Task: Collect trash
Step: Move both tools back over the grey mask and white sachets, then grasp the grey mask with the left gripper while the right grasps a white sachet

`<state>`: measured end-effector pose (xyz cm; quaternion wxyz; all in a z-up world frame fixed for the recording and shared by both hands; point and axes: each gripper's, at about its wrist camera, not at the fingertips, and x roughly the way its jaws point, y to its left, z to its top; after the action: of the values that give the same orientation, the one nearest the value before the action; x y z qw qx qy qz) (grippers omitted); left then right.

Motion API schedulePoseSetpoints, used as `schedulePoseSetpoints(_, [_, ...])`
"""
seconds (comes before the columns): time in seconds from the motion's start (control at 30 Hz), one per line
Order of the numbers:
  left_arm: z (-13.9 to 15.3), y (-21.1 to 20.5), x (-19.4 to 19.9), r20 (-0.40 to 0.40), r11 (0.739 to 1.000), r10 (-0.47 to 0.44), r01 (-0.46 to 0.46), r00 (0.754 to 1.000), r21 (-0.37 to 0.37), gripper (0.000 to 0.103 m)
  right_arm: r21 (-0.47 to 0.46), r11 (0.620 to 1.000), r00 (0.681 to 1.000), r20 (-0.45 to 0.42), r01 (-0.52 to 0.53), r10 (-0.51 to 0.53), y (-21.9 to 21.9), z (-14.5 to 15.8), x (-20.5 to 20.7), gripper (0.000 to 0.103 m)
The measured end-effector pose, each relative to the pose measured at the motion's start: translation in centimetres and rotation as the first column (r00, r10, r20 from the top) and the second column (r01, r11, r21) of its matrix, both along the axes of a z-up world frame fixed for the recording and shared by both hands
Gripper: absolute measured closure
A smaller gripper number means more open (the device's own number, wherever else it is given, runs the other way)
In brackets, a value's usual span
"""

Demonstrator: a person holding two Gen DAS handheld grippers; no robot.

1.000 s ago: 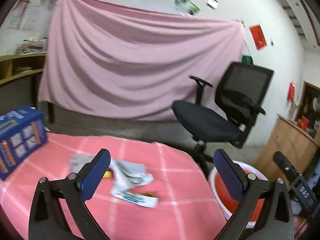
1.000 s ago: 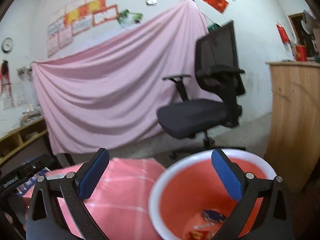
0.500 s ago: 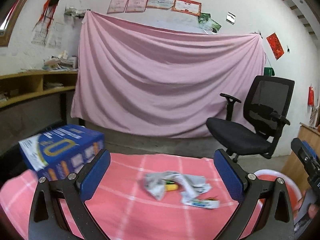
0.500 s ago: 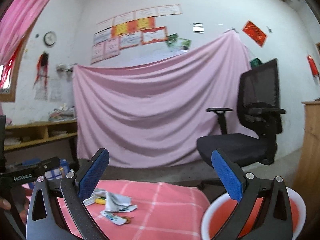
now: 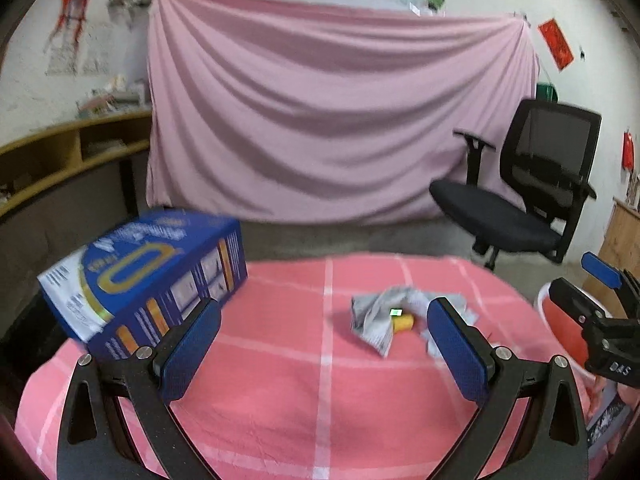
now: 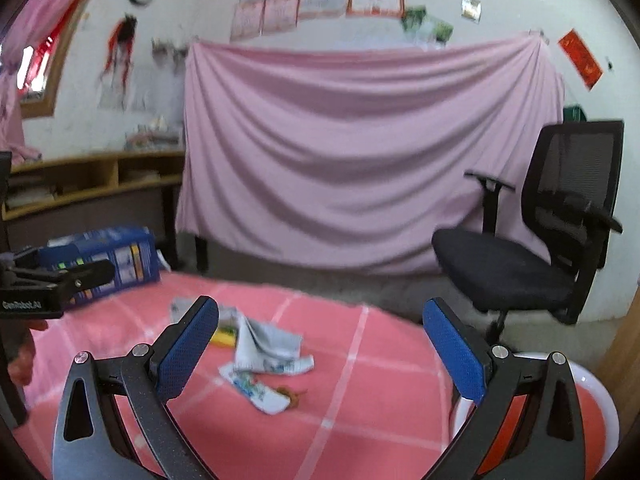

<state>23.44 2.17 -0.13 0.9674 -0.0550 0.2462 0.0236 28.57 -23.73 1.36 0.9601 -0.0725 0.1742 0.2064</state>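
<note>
Pink sheet (image 5: 336, 120) draped across the back wall, wide and folded. Black office chair (image 6: 532, 248) off to the right on the floor. Round table under a pink checked cloth (image 5: 320, 392) up front, filling the lower frame. Red bin with a white rim (image 6: 592, 412) low at the table's right edge, partly hidden behind a gripper finger. Blue carton (image 5: 148, 276) sitting on the table's left side, tilted in the left wrist view. Left gripper (image 5: 324, 356) spread wide, nothing between its blue pads, hovering over the cloth near the carton. Right gripper (image 6: 320, 352) likewise splayed apart and empty, held above the table's right side, beside the bin. Trash still on the table near the middle: crumpled grey paper (image 6: 264, 344), lying loose. Flat printed wrapper (image 6: 256, 392) just in front of the paper, touching it or nearly so. Small yellow piece (image 5: 402, 322) tucked against the paper. Tiny brown scrap (image 6: 294, 396) at the wrapper's end.
</note>
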Motion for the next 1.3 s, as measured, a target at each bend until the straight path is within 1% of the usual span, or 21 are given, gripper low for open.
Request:
schedulePoseSetpoints(0.1, [-0.9,0.1,1.3,-0.071,1.000,-0.023,0.022,0.997,-0.019,0.003,-0.002,1.000,0.996,-0.091,0.011,-0.011,-0.1,-0.8,1.5,0.000])
schedulePoseSetpoints(0.2, [-1.7,0.0,2.5,-0.126,0.998,-0.044,0.038,0.991,-0.053,0.003,0.009,1.000,0.986,-0.169,0.003,-0.001,-0.3,-1.5,2.5,0.007])
schedulePoseSetpoints(0.23, [-1.8,0.1,2.9,-0.140,0.997,-0.051,0.042,0.989,-0.063,0.003,0.013,1.000,0.980,-0.197,-0.010,0.012,-0.3,-1.8,2.8,0.013])
schedulePoseSetpoints(0.27, [-2.0,0.2,3.3,-0.154,0.996,-0.060,0.049,0.986,-0.077,0.006,0.015,1.000,0.973,-0.228,-0.025,0.028,-0.1,-2.0,3.2,0.020])
schedulePoseSetpoints(0.3, [-2.2,0.3,3.7,-0.166,0.994,-0.069,0.055,0.984,-0.090,0.010,0.016,0.999,0.965,-0.259,-0.041,0.044,0.0,-2.4,3.6,0.024])
schedulePoseSetpoints(0.33, [-2.2,0.3,4.0,-0.174,0.993,-0.078,0.061,0.982,-0.100,0.012,0.015,0.998,0.954,-0.292,-0.059,0.061,0.2,-2.7,3.9,0.031])
schedulePoseSetpoints(0.4, [-2.3,0.3,4.8,-0.188,0.990,-0.100,0.078,0.977,-0.118,0.020,0.007,0.995,0.935,-0.343,-0.098,0.095,0.7,-3.3,4.4,0.038])
schedulePoseSetpoints(0.43, [-2.4,0.2,5.2,-0.192,0.989,-0.109,0.086,0.975,-0.122,0.022,0.002,0.992,0.925,-0.363,-0.123,0.115,1.1,-3.6,4.5,0.041])
schedulePoseSetpoints(0.47, [-2.4,0.2,5.5,-0.196,0.988,-0.116,0.093,0.974,-0.124,0.027,-0.005,0.990,0.917,-0.376,-0.143,0.131,1.5,-3.8,4.5,0.046])
schedulePoseSetpoints(0.5, [-2.4,0.1,5.8,-0.202,0.987,-0.124,0.100,0.971,-0.126,0.031,-0.014,0.986,0.910,-0.388,-0.164,0.145,1.9,-4.0,4.5,0.048])
schedulePoseSetpoints(0.53, [-2.4,0.0,6.2,-0.209,0.986,-0.132,0.106,0.969,-0.129,0.033,-0.025,0.982,0.902,-0.400,-0.187,0.162,2.4,-4.2,4.4,0.052])
schedulePoseSetpoints(0.57, [-2.3,0.0,6.5,-0.213,0.985,-0.137,0.111,0.967,-0.133,0.036,-0.033,0.978,0.896,-0.409,-0.207,0.176,2.7,-4.4,4.4,0.053])
schedulePoseSetpoints(0.67, [-2.6,0.0,7.5,-0.225,0.980,-0.159,0.125,0.961,-0.155,0.043,-0.067,0.966,0.876,-0.440,-0.251,0.197,3.7,-5.0,4.2,0.053])
schedulePoseSetpoints(0.73, [-2.8,-0.2,8.3,-0.236,0.975,-0.177,0.139,0.956,-0.172,0.047,-0.080,0.962,0.865,-0.462,-0.260,0.196,4.0,-5.4,4.3,0.054])
schedulePoseSetpoints(0.77, [-2.9,-0.2,8.7,-0.242,0.973,-0.185,0.143,0.953,-0.179,0.051,-0.083,0.961,0.860,-0.471,-0.263,0.194,4.1,-5.5,4.4,0.054])
schedulePoseSetpoints(0.83, [-3.2,-0.4,9.4,-0.262,0.970,-0.200,0.152,0.944,-0.191,0.061,-0.087,0.961,0.852,-0.487,-0.264,0.190,4.1,-5.8,4.5,0.055])
schedulePoseSetpoints(0.9, [-3.3,-0.4,10.0,-0.285,0.968,-0.211,0.159,0.935,-0.194,0.081,-0.095,0.960,0.849,-0.496,-0.262,0.183,4.2,-6.0,4.5,0.058])
schedulePoseSetpoints(0.97, [-3.3,-0.5,10.1,-0.298,0.973,-0.194,0.145,0.935,-0.177,0.088,-0.105,0.961,0.849,-0.499,-0.258,0.173,4.2,-6.0,4.3,0.058])
schedulePoseSetpoints(1.1, [-3.1,-0.2,9.4,-0.287,0.976,-0.173,0.125,0.942,-0.176,0.096,-0.119,0.958,0.849,-0.501,-0.259,0.168,4.3,-5.9,3.8,0.059])
schedulePoseSetpoints(1.23, [-3.1,-0.1,8.4,-0.297,0.980,-0.149,0.102,0.943,-0.168,0.099,-0.125,0.956,0.851,-0.496,-0.264,0.170,4.2,-5.8,3.6,0.070])
schedulePoseSetpoints(1.3, [-2.9,0.0,7.6,-0.297,0.982,-0.136,0.088,0.945,-0.167,0.100,-0.127,0.956,0.852,-0.495,-0.266,0.172,4.2,-5.8,3.5,0.072])
